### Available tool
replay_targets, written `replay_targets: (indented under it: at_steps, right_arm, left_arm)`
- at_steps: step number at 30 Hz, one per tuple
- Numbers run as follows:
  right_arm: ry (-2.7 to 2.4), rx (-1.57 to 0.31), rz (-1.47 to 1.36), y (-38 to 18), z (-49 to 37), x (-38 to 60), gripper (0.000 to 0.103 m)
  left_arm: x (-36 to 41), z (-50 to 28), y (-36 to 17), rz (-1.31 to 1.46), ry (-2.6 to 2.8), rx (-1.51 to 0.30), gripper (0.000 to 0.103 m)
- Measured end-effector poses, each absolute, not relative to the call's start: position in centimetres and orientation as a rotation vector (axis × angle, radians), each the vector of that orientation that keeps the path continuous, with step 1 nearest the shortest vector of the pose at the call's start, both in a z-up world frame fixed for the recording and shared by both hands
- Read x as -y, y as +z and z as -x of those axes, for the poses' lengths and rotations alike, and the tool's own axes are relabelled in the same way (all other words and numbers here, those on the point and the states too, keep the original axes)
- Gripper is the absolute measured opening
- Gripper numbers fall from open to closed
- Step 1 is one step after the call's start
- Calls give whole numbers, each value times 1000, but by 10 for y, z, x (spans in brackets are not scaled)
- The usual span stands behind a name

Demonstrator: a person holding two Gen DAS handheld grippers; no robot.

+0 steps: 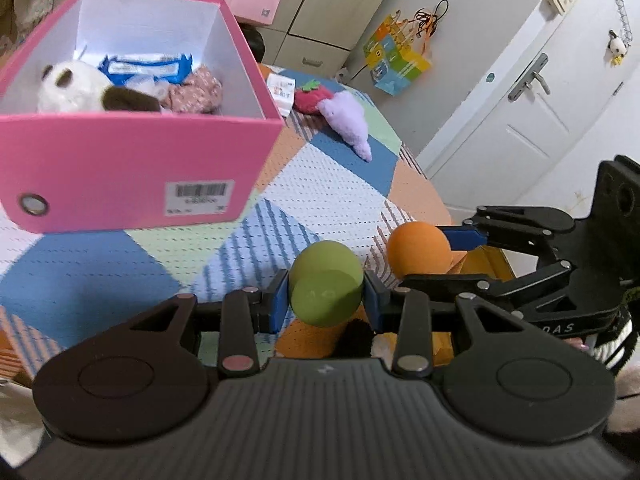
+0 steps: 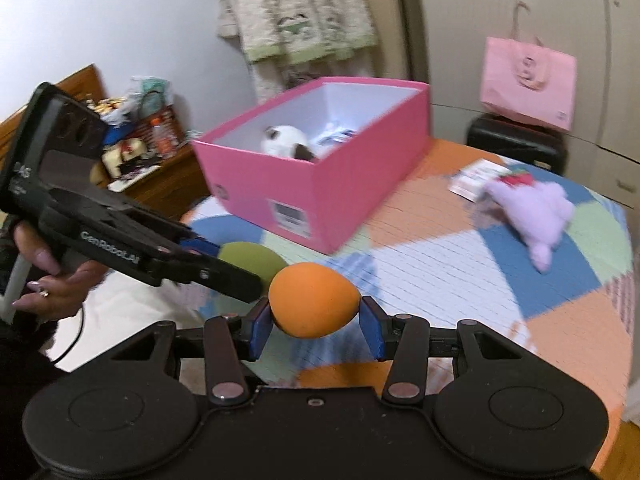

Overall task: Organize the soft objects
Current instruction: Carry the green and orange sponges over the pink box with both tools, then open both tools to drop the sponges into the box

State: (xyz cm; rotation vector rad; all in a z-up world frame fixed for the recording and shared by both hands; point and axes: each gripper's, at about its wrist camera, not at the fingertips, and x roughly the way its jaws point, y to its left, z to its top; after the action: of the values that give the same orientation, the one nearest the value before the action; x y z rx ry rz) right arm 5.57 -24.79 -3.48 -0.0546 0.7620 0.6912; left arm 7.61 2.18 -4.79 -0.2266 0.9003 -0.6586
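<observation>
My left gripper [image 1: 325, 300] is shut on a green soft ball [image 1: 326, 282], held above the patchwork table. My right gripper [image 2: 314, 320] is shut on an orange soft ball [image 2: 312, 300]; it also shows in the left wrist view [image 1: 418, 249], just right of the green ball. The open pink box [image 1: 120, 168] stands ahead to the left and holds a panda plush [image 1: 76, 86], a blue wipes pack [image 1: 146, 68] and a pink cloth item [image 1: 196, 90]. A purple plush [image 1: 348, 118] and a red strawberry plush [image 1: 310, 98] lie on the table beyond the box.
The table's patchwork cover [image 2: 440, 256] ends at a rounded edge on the right. A white packet [image 1: 280, 90] lies by the strawberry. A pink bag [image 2: 528, 80] sits on a black stool behind. A white door [image 1: 520, 112] is to the right. A cluttered wooden cabinet [image 2: 152, 168] stands to the left.
</observation>
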Motion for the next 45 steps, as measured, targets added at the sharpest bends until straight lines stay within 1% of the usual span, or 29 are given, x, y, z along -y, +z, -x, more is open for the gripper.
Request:
replay_targets:
  at_steps: [7,13,16,20,27,31,36,39,43,45]
  right_arm:
    - [805,-748,-19,-10,-75,227,53]
    - [805,-687,44,11,-92,204,54]
    - [810,-654,64,16,-101,192,55]
    - [837,-658,-11,12,-124,185,55]
    - [781,-621,51,15,-158,165,55]
    - [751,-598,69,15,-181,151,55]
    - [728,-576,140,11,-205,132,55]
    - [700,-568,198,5,-219,120,55]
    - [687,-616,220,-5,-236,113,55]
    - [686,-633,215,-9,-242,113,55]
  left_arm:
    - [-52,-77,-22,203,-650,-868,38]
    - [-73,-84,-2,202,-649,-794,38]
    - [-77,-99,-4,223,-631,-763,38]
    - [-85,-121,-4,267,-607,-718,38]
    - [-96,-169,2,258,-488,-624,38]
    - [-98,-200,-3,292,-419,-614,38]
    - [-99,-227,-6,275,-381,-652,38]
    - [-86,-245,-7,147,-373,-726,38]
    - [-84,-262,-11,88,-364,-805,38]
    - [-85,-266,-12,78,-353,-811,39]
